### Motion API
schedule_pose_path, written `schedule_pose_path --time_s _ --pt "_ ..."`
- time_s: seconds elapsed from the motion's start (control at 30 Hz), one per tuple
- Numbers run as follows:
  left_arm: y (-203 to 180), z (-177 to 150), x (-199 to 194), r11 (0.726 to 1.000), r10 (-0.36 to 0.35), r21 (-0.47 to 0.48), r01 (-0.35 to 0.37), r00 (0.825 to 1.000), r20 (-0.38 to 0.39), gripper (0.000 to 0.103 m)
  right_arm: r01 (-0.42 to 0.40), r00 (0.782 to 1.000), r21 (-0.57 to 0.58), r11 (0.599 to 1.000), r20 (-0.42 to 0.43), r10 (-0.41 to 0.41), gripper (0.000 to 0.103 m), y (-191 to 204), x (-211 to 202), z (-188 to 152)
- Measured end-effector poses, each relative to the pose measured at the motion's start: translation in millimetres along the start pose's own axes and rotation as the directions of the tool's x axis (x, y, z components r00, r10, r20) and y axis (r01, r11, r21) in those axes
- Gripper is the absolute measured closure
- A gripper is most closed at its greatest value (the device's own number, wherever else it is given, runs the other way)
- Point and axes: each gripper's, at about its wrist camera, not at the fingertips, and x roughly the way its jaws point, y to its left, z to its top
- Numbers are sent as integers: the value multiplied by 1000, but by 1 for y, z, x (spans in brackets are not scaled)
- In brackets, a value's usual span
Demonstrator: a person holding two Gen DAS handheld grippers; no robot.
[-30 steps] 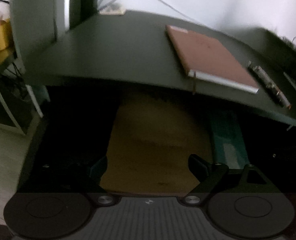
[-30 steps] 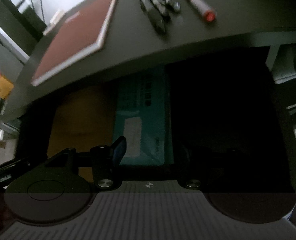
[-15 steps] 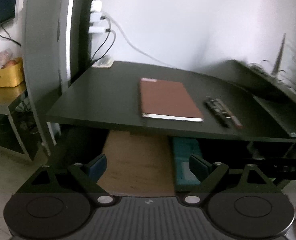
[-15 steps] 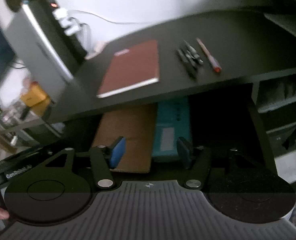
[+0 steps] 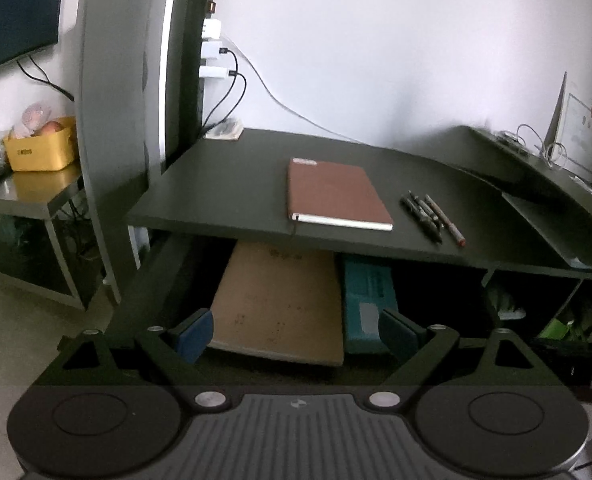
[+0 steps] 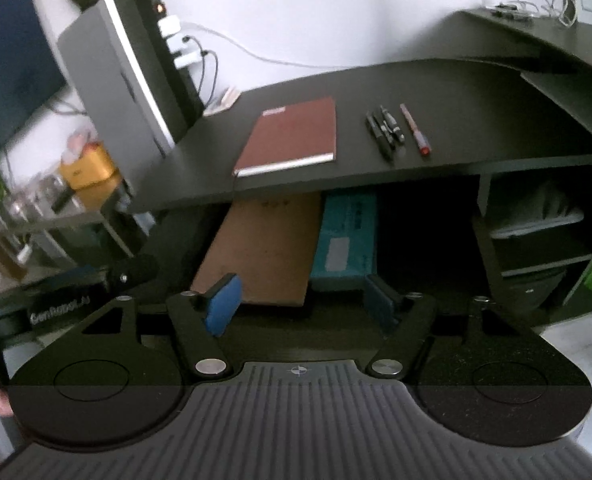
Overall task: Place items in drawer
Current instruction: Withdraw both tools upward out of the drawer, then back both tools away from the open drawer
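A brown notebook point(image 5: 336, 194) lies on the dark desk top point(image 5: 223, 184), with several dark pens point(image 5: 424, 212) and a red-tipped pen point(image 5: 452, 229) to its right. Below the desk the drawer point(image 5: 163, 280) stands open, holding a brown envelope point(image 5: 279, 300) and a teal box point(image 5: 368, 300). My left gripper point(image 5: 296, 334) is open and empty, in front of the drawer. My right gripper point(image 6: 302, 302) is open and empty too. The right wrist view shows the notebook point(image 6: 291, 136), the pens point(image 6: 384, 130), the envelope point(image 6: 263, 248) and the teal box point(image 6: 346, 236).
A grey computer tower point(image 5: 127, 80) stands at the desk's left end, with cables and plugs behind it. A yellow bin point(image 5: 39, 148) sits on a side table at the left. Open shelves point(image 6: 536, 232) lie under the desk at the right. The other gripper's body point(image 6: 55, 304) shows at left.
Both grippers have drawn back and up from the open drawer. The desk top, notebook and pens now show farther off, and the wall is in view.
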Motion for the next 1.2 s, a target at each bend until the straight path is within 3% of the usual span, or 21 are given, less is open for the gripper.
schedule_pose_path --time_s 0.37,0.57,0.63,0.83,0.97,1.2 --pt "-1 -17 6 999 -36 13 37 997 -67 14 9 996 -11 1000 -84 -10 27 1 1 -23" --pt "3 -25 23 999 -29 32 33 992 -119 13 66 990 34 997 -129 -61 24 -10 8 -31" --pt "5 -33 31 999 -6 44 13 988 -155 13 92 984 39 995 -157 -85 18 -15 15 -35" --pt "6 -60 61 986 88 159 -46 960 -266 13 127 958 -20 992 -257 -128 18 -25 56 -49" --pt "16 -66 78 987 148 108 -121 943 -298 14 174 954 -19 984 -246 -174 19 -37 77 -48" --pt "15 -56 77 983 182 77 -167 943 -278 14 173 953 18 985 -257 -163 18 -50 91 -37"
